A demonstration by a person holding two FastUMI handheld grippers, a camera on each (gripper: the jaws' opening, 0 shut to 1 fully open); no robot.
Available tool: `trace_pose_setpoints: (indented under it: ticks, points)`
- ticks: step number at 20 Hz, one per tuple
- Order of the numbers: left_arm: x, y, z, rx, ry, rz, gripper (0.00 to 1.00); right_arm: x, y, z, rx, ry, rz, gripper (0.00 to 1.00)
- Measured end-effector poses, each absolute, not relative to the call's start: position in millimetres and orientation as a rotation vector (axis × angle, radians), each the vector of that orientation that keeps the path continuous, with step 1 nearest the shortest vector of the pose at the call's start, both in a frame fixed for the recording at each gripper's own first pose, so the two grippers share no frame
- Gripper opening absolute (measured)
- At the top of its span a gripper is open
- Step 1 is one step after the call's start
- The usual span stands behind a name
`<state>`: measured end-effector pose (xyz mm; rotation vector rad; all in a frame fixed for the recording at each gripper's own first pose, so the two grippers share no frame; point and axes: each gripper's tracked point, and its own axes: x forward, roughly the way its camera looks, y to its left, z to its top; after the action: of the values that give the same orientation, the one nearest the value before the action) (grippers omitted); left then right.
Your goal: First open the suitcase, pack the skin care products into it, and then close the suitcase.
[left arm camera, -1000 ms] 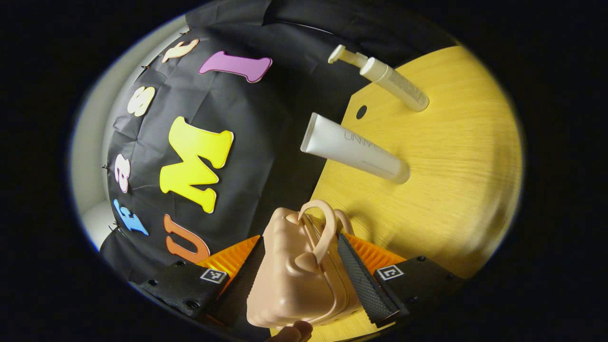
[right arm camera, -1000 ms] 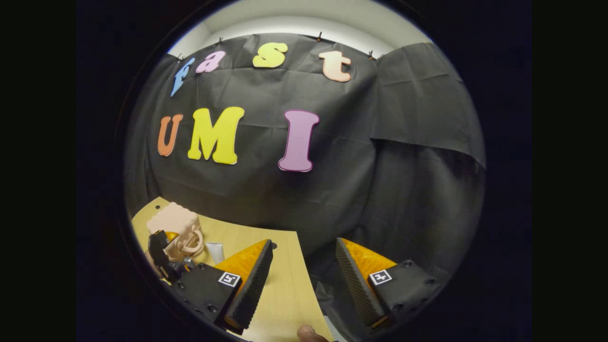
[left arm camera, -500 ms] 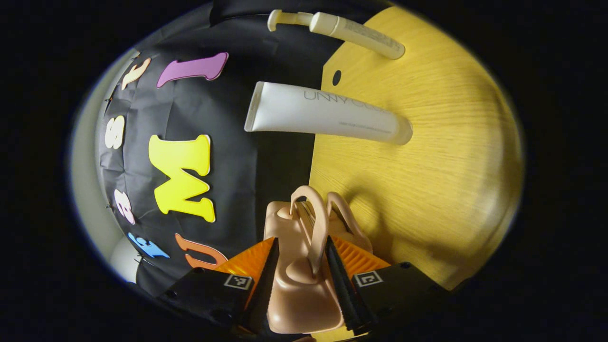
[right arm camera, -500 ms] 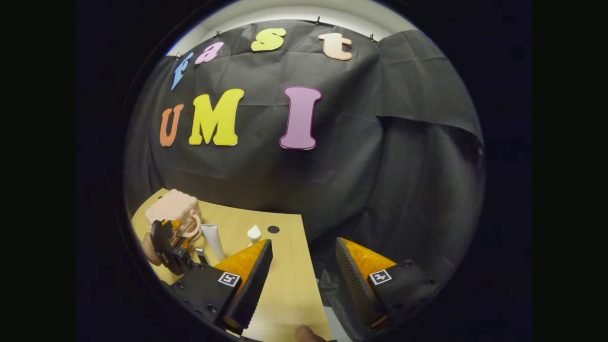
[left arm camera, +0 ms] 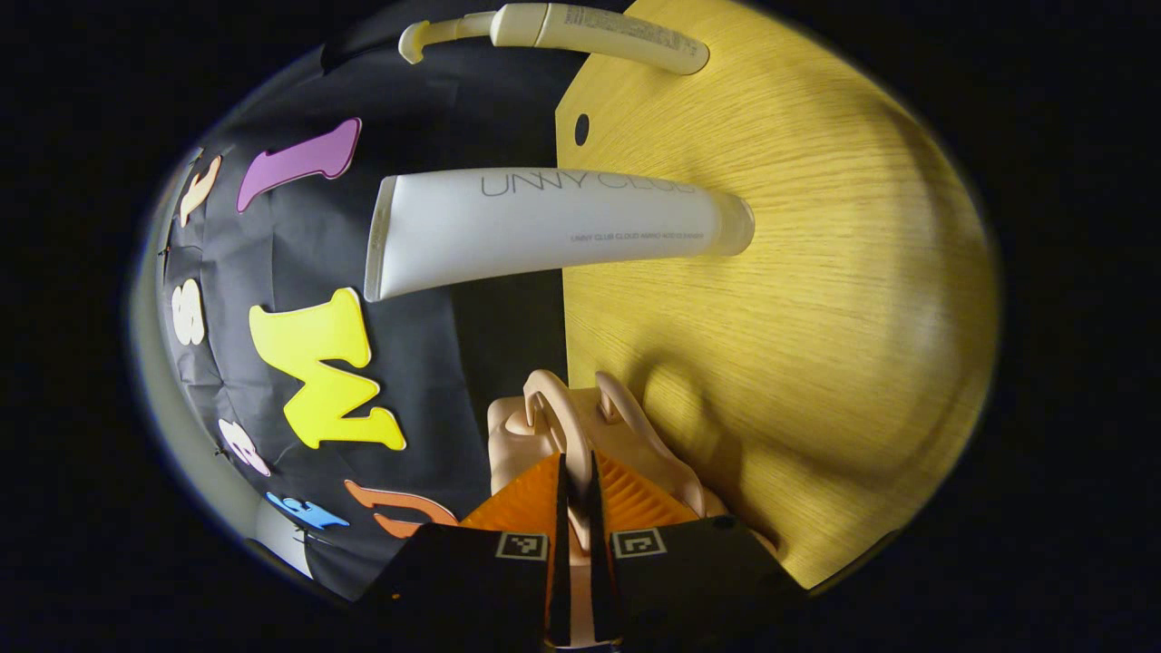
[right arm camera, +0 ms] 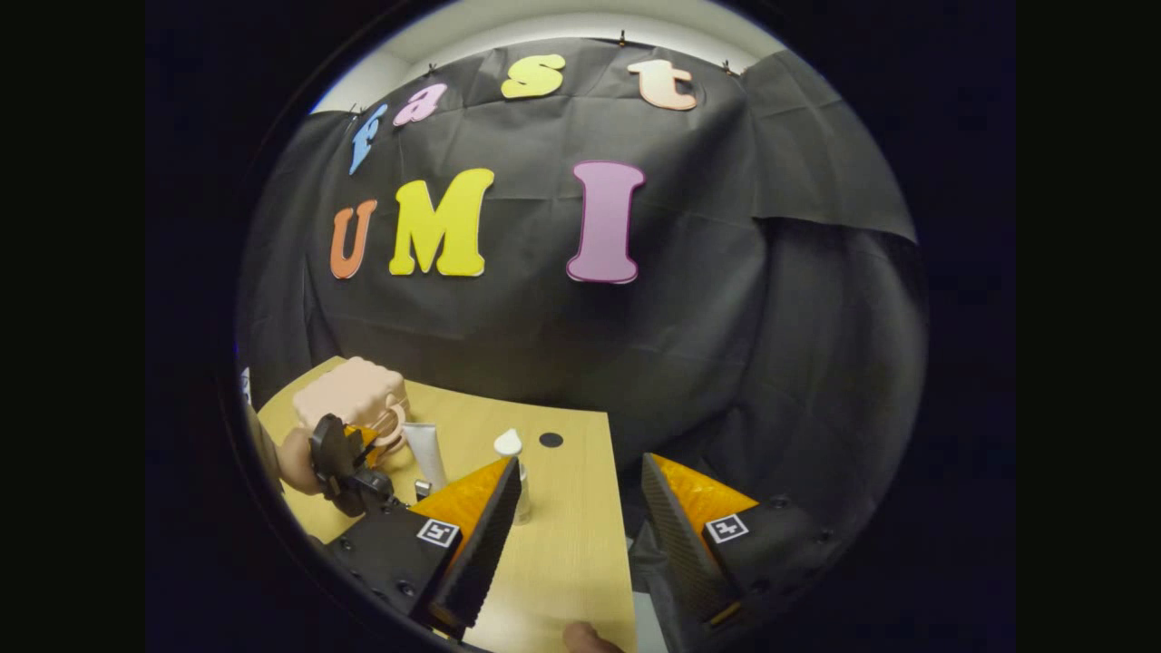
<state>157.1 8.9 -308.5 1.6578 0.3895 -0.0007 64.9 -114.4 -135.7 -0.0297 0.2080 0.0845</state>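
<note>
Your left gripper (left arm camera: 575, 481) has its fingers pinched on one handle of the small pink suitcase (left arm camera: 544, 426), which stands closed at the left end of the desk (left arm camera: 816, 317). Just beyond it, a white tube (left arm camera: 544, 227) stands on its cap, and farther on stands a cream pump bottle (left arm camera: 590, 32). Your right gripper (right arm camera: 580, 508) hangs over the desk's near right edge with its fingers spread wide, holding nothing. From there the suitcase (right arm camera: 349, 394) is seen well off to the left, with the left gripper (right arm camera: 340, 462) at its handle.
</note>
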Motion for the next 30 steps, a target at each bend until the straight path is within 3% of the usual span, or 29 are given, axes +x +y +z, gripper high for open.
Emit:
trace_pose_setpoints:
  ticks: [6, 17, 25, 30]
  points:
    - [154.6, 18.0, -291.0, 1.589, 0.385, 0.006, 0.03, 60.1, -99.5, -129.6, -0.05, 0.203, 0.09, 0.8]
    - [139.5, 53.2, -181.3, 1.158, 0.293, 0.001, 0.03, 49.9, -62.0, -103.1, -0.017, 0.176, -0.013, 0.8]
    - [136.7, 165.6, -90.1, 0.721, 0.269, 0.123, 0.02, 46.4, 4.6, -90.5, -0.012, 0.18, -0.05, 0.8]
    - [133.5, 243.9, -70.6, 0.632, 0.263, 0.172, 0.02, 48.4, 52.7, -88.1, -0.032, 0.199, -0.043, 0.78]
